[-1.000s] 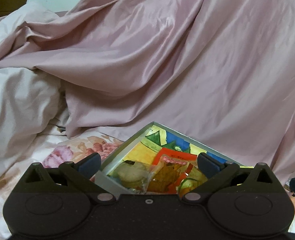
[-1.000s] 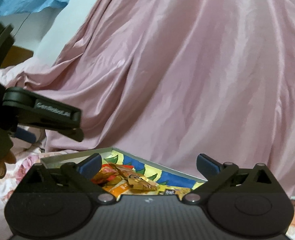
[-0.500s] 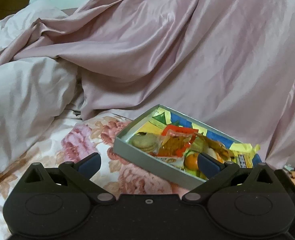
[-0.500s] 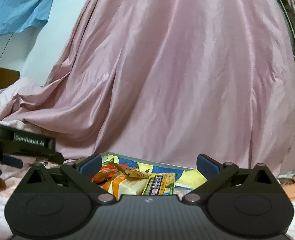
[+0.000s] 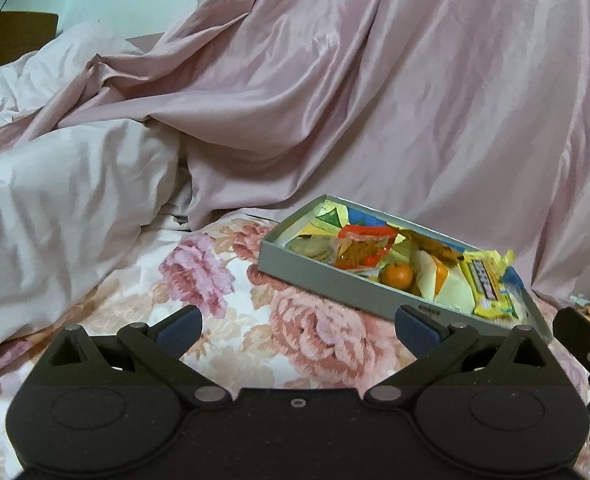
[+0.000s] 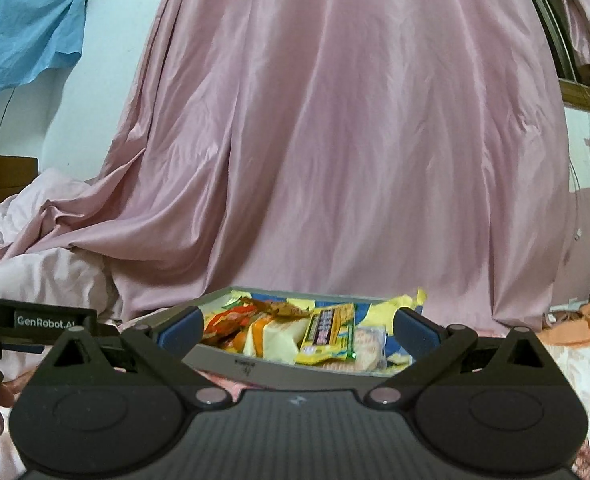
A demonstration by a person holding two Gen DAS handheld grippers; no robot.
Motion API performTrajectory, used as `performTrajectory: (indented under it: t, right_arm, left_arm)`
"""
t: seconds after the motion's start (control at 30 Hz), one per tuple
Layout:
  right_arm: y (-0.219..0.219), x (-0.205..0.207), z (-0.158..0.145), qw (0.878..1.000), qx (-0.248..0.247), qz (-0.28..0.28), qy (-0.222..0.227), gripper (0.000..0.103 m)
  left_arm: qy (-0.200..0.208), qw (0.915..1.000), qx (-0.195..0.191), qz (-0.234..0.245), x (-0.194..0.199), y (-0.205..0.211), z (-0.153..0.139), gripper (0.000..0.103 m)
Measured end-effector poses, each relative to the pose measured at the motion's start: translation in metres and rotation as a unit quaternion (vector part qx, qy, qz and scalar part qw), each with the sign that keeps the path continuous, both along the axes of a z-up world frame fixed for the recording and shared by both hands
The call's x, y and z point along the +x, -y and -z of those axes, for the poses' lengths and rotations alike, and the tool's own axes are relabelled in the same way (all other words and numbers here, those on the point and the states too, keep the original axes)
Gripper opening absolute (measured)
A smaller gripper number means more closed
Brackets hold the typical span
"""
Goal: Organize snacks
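Bed: a floral sheet [image 5: 315, 332] is carrying everything, pink drape [image 5: 375, 100] hanging behind.
Box [image 5: 335, 280]: lying flat near the drape, long axis running left-far to right-near.
Snacks [image 6: 327, 334]: light, crinkly, slippery packets; likely best pinching a sealed edge.
Left gripper [image 5: 298, 324]: gaping open, empty.
Right gripper [image 6: 299, 326]: gaping open, empty, facing the box.

pink curtain [image 6: 355, 140], pale wall [image 6: 107, 60], floral bedsheet [image 5: 295, 332].
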State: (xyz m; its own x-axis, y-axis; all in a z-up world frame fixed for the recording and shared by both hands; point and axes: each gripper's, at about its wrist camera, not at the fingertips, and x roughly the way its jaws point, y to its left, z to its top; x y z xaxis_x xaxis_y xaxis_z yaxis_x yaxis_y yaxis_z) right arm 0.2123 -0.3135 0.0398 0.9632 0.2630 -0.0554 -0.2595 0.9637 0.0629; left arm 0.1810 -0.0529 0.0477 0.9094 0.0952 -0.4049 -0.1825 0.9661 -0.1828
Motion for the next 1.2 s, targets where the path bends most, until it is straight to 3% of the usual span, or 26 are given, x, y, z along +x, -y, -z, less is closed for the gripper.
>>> performTrajectory:
  t: [0.63, 1.2]
  right_arm:
    - [-0.001, -0.059, 0.018, 0.999, 0.016, 0.015, -0.049, 0.103]
    - [-0.02, -0.083, 0.038, 0.996, -0.006, 0.003, -0.092, 0.103]
  left_arm:
    - [0.013, 0.9994, 0.032, -0.001, -0.076, -0.014, 0.018, 0.102]
    - [0.009, 0.9992, 0.039, 0.003, -0.104, -0.036, 0.043, 0.102]
